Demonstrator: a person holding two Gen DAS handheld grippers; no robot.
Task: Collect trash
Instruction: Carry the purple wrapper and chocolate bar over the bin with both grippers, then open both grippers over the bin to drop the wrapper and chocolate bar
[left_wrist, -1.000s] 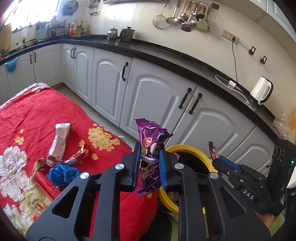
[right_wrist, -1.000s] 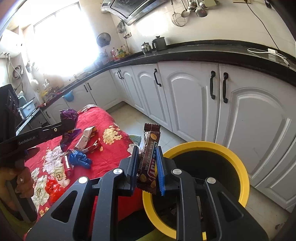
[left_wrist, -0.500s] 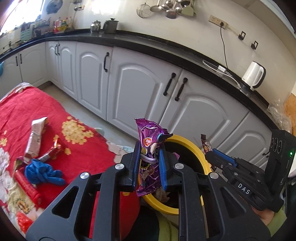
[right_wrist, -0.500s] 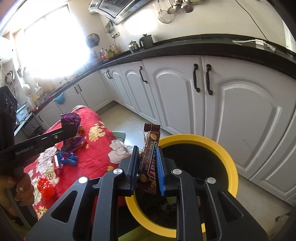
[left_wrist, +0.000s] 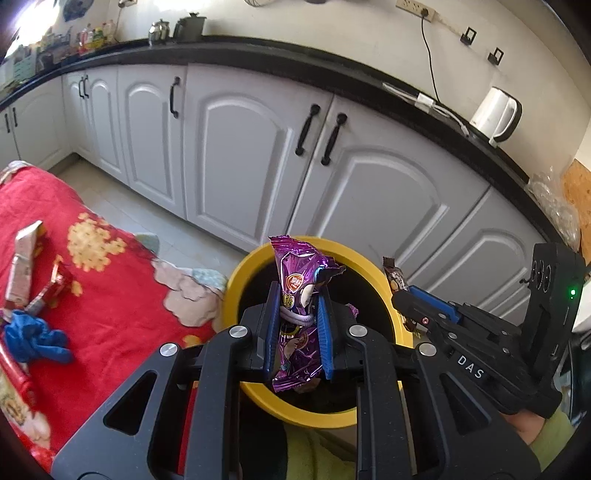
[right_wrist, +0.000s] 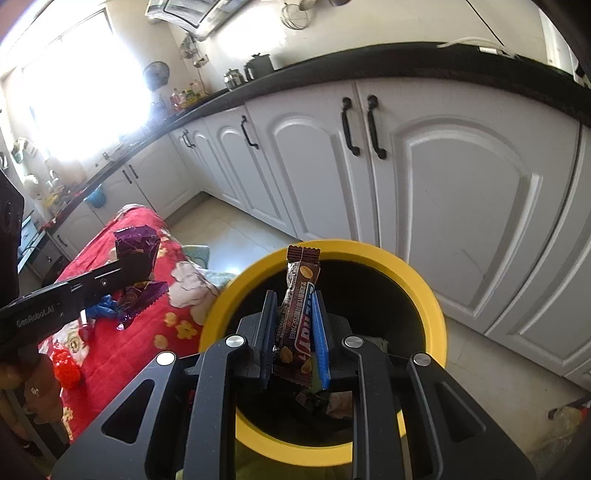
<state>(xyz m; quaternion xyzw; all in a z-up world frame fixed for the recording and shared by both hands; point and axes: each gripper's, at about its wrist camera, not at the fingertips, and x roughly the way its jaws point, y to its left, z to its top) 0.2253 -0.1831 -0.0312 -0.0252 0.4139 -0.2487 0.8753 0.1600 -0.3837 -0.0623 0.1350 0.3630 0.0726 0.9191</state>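
Observation:
My left gripper (left_wrist: 295, 314) is shut on a purple snack wrapper (left_wrist: 299, 280) and holds it upright over the black bin with a yellow rim (left_wrist: 236, 273). My right gripper (right_wrist: 293, 317) is shut on a brown chocolate bar wrapper (right_wrist: 299, 314) and holds it over the same bin (right_wrist: 421, 284). Scraps of trash lie at the bin's bottom (right_wrist: 332, 402). The right gripper also shows in the left wrist view (left_wrist: 402, 299), and the left gripper with the purple wrapper shows in the right wrist view (right_wrist: 136, 258).
A table with a red flowered cloth (left_wrist: 110, 295) stands left of the bin. On it lie a blue crumpled item (left_wrist: 33, 339), a pale wrapper (left_wrist: 22, 266) and a red wrapper (left_wrist: 55, 284). White cabinets (left_wrist: 240, 155) under a black counter run behind.
Both grippers have moved from beside the table to over the bin's opening, each still holding its wrapper. The table has slid to the left of both views.

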